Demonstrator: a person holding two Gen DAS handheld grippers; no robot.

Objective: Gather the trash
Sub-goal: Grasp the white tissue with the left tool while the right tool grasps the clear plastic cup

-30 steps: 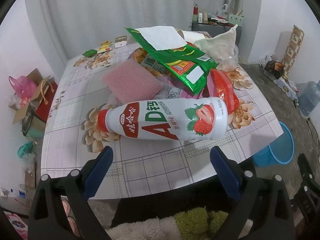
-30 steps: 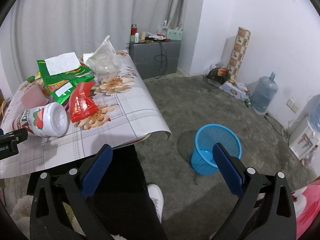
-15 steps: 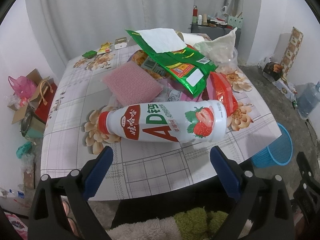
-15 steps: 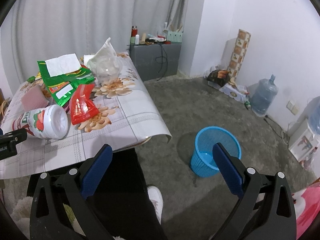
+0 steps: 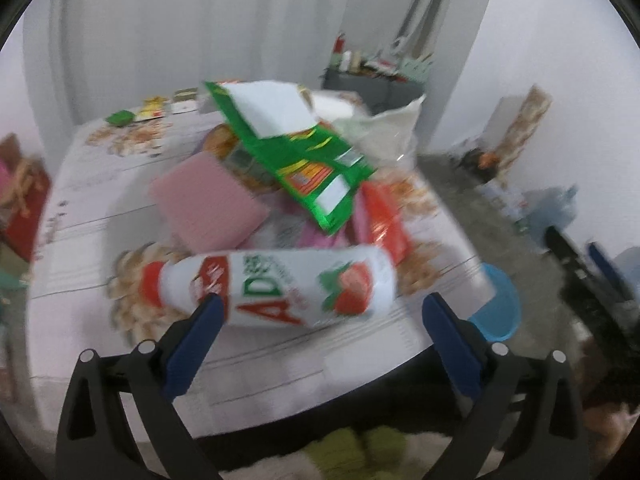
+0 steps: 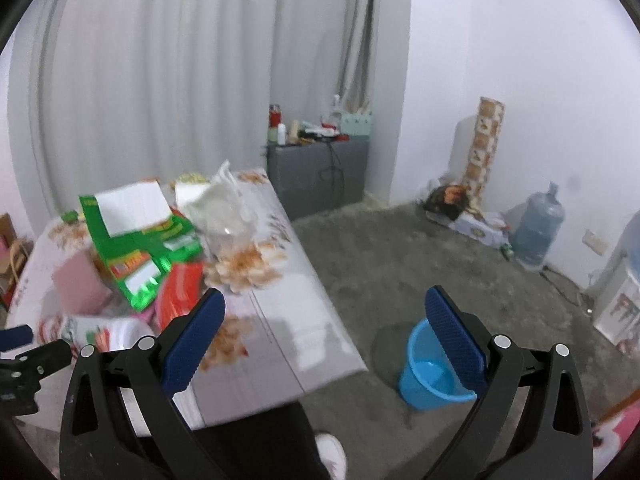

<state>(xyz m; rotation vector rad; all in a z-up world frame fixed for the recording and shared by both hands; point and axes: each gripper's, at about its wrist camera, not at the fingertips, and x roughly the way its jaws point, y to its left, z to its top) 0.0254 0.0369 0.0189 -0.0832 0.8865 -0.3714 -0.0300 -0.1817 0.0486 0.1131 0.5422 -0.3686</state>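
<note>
1. Right ahead of the left gripper (image 5: 318, 312), a white plastic drink bottle with a red cap and strawberry label (image 5: 276, 290) lies on its side on the floral-print tablecloth table (image 5: 280, 360). Both blue fingers are spread wide with nothing between them, and the left fingertip sits just in front of the bottle's neck end.
2. Behind the bottle sits the rest of the pile: a pink flat sponge-like pad (image 5: 204, 200), a green foil snack bag with a white paper on top (image 5: 304, 160), and a red wrapper (image 5: 386, 220).
3. Over on the other side, the right gripper (image 6: 324, 312) is also wide open and empty, hovering past the table edge. The blue plastic waste basket (image 6: 432, 372) stands on the floor just beyond its right finger.
4. What could go wrong, I'd guess: the bottle is round and lying down, so a nudge from one finger could roll it toward the table edge. Both views are blurry, so the lineup is hard to judge, and closing off-centre might squirt the bottle out sideways.
</note>
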